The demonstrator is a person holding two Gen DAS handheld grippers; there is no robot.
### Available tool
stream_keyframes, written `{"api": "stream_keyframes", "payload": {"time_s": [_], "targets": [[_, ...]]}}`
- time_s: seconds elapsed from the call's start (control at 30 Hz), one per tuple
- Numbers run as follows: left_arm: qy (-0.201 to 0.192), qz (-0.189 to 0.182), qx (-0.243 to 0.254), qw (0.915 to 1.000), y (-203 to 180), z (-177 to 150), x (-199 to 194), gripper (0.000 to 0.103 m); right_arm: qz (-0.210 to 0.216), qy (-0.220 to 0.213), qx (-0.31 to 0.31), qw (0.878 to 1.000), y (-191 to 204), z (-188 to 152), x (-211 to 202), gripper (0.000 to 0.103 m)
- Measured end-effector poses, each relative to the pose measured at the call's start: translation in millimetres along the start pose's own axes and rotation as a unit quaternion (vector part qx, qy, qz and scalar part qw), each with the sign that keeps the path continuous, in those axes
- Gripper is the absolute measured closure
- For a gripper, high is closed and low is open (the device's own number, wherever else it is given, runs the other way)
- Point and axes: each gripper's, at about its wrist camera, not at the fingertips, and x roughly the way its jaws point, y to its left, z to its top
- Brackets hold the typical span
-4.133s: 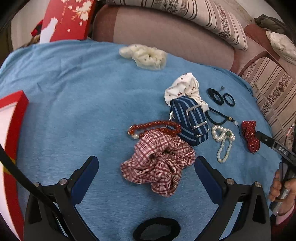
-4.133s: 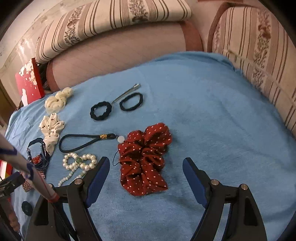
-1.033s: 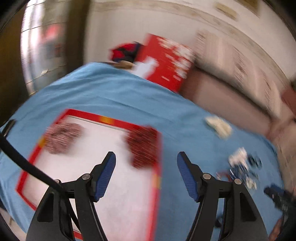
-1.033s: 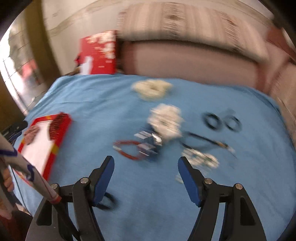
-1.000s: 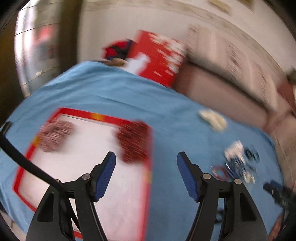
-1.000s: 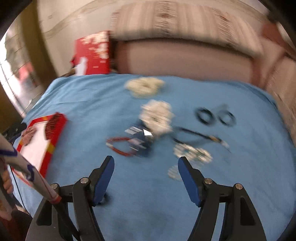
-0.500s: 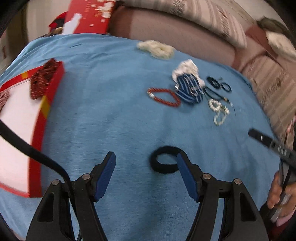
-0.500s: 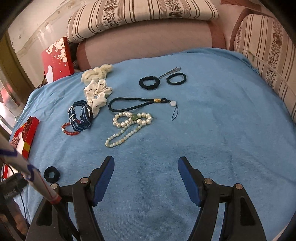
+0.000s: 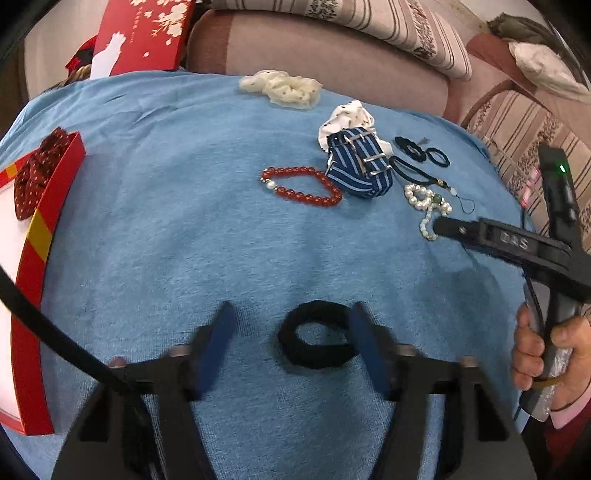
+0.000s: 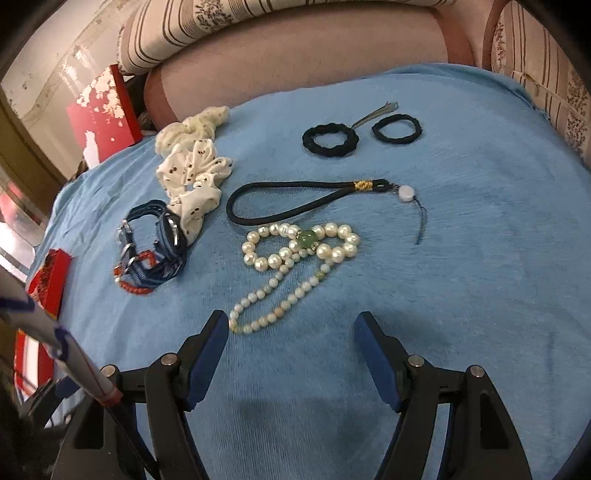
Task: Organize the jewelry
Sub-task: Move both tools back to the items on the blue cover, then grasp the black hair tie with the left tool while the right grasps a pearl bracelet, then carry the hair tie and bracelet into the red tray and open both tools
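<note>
My left gripper (image 9: 291, 332) is open, with a black hair tie (image 9: 314, 339) lying on the blue cloth between its fingers, nearer the right one. Beyond it lie a red bead bracelet (image 9: 301, 185), a blue striped strap (image 9: 360, 161) and a pearl necklace (image 9: 428, 205). My right gripper (image 10: 291, 334) is open and empty just short of the pearl necklace (image 10: 295, 254), whose thin end lies by the left finger. A black cord lanyard (image 10: 306, 199) and two black hair ties (image 10: 330, 141) lie farther off.
A red tray (image 9: 35, 236) at the left edge holds a red dotted scrunchie (image 9: 35, 171). Two white scrunchies (image 10: 194, 173) lie at the back left. A red gift box (image 9: 142, 35) and sofa cushions (image 9: 314, 44) border the far side.
Both grippers have come down closer to the cloth. The left has closed in around the black hair tie; the right has moved up to the pearl necklace.
</note>
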Motion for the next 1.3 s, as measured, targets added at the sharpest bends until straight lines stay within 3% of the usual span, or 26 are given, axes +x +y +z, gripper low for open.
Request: {"api": "stream_keyframes", "payload": {"time_s": [0.03, 0.07, 0.17, 0.27, 0.37, 0.6, 0.93, 1.1, 1.3], "targets": [[0.004, 0.016, 0.011, 0.9998, -4, 0, 1, 0.086, -0.006, -0.002, -0.003, 1.000, 2, 1, 1, 0.028], [0.006, 0.019, 0.019, 0.9996, -6, 0, 2, 0.096, -0.020, -0.006, -0.010, 1.000, 6, 1, 3, 0.037], [0.012, -0.001, 0.017, 0.9998, -8, 1, -1, 0.098, -0.058, -0.014, -0.042, 0.997, 13, 0, 6, 0.081], [-0.001, -0.011, 0.018, 0.9998, -10, 3, -14, 0.098, -0.041, -0.012, -0.040, 0.998, 8, 1, 1, 0.097], [-0.020, -0.020, 0.010, 0.9996, -4, 7, -32, 0.098, -0.006, -0.014, -0.014, 1.000, -2, 0, -14, 0.097], [-0.055, -0.013, -0.039, 0.9977, 32, 14, -65, 0.098, 0.016, -0.036, -0.031, 0.999, 10, -8, -50, 0.097], [-0.087, 0.046, -0.121, 0.9878, 106, 14, -104, 0.098, 0.086, -0.048, -0.100, 0.990, 94, -14, -85, 0.097], [-0.094, 0.125, -0.162, 0.9743, 156, 6, -130, 0.098, 0.141, -0.038, -0.149, 0.978, 162, -21, -95, 0.097], [-0.084, 0.208, -0.236, 0.9455, 223, -13, -154, 0.098, 0.197, -0.014, -0.206, 0.958, 249, -35, -90, 0.097]]}}
